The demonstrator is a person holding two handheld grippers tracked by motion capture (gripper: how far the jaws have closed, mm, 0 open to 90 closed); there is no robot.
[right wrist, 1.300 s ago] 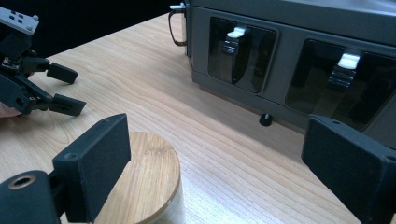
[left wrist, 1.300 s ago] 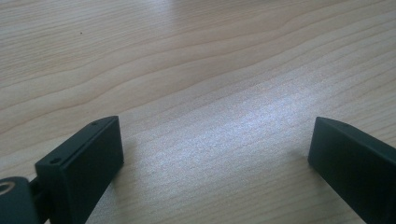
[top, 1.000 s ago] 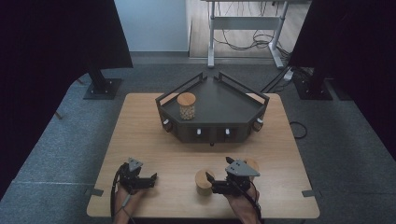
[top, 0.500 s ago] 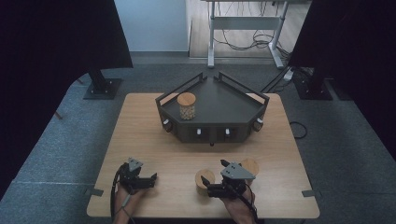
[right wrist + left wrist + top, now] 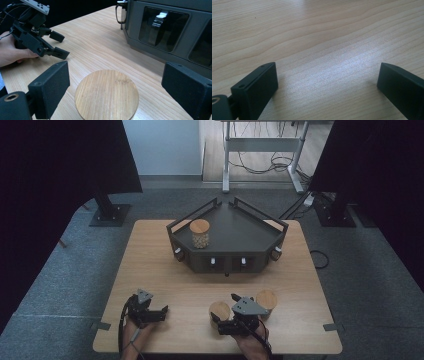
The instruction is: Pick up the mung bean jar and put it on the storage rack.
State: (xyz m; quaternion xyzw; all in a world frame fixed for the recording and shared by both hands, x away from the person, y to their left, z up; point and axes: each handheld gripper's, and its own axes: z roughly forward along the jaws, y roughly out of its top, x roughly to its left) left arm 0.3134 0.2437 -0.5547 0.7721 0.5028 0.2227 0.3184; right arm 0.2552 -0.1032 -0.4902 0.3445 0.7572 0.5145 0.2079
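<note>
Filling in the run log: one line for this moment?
right claw: open, around wooden-lidded jar, not closed | left claw: open over table

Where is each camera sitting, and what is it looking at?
High view: above the person's side, looking forward and down at the table; both hands and grippers show.
Left gripper view: rides the left gripper, looking at bare wood between its open fingers.
Right gripper view: rides the right gripper, open over a wooden-lidded jar, facing the dark tray.
Shared: jar and left gripper.
</note>
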